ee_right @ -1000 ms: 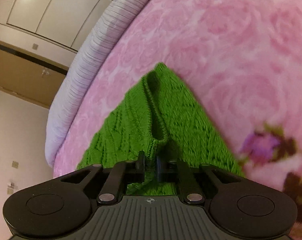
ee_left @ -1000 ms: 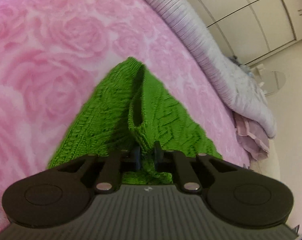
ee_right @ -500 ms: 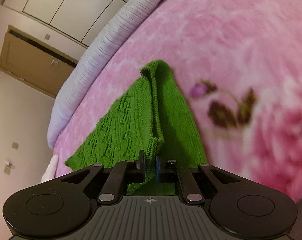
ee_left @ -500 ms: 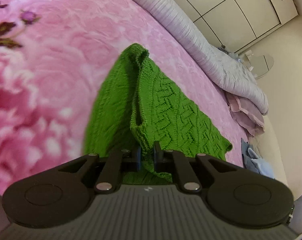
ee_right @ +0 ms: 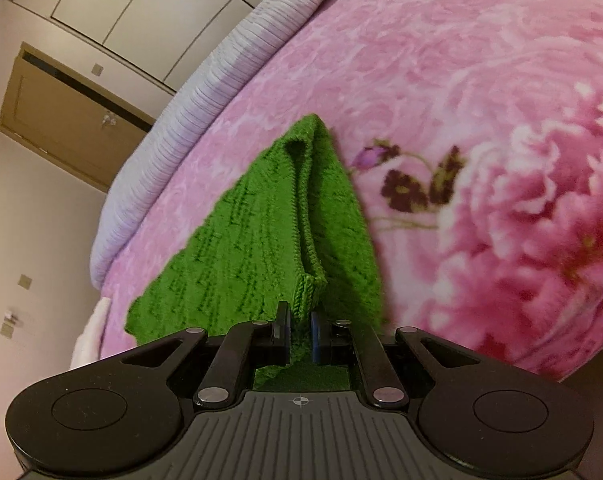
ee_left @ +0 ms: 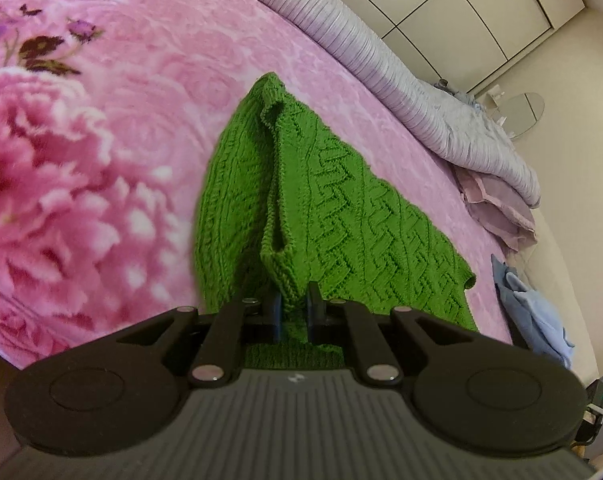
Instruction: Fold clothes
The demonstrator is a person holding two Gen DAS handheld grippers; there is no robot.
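Both grippers are clenched on the same garment. Left gripper (ee_left: pixel 292 312) has its two black fingers pinched onto a ribbed edge of the green knitted sweater (ee_left: pixel 341 216), and right gripper (ee_right: pixel 300 330) grips another ribbed edge of it (ee_right: pixel 257 248) in the same way — the knit fills the narrow gap between each pair of jaws.

From the left wrist view the sweater runs away from the gripper as a doubled layer, narrowing to a point at its far end, with a zigzag cable pattern across its right half and a loose looped hem running down the middle. Its right corner spreads out over the pink rose-print blanket (ee_left: pixel 133 92) that covers the bed. Whether the near part is lifted off the blanket or resting on it cannot be told.

Beyond the sweater, a rolled lilac striped quilt (ee_left: pixel 381 72) lies along the far edge of the bed, with a crumpled mauve cloth (ee_left: pixel 497 212) at its end and a pale blue cloth (ee_left: pixel 533 316) lower down, off to the right. White wardrobe doors (ee_left: pixel 461 8) stand behind.

From the right wrist view the sweater again tapers away from the gripper — large pink blooms of the blanket (ee_right: pixel 481 120) to its right, the quilt (ee_right: pixel 205 100) to its left, and a brown door (ee_right: pixel 65 120) in the wall beyond.
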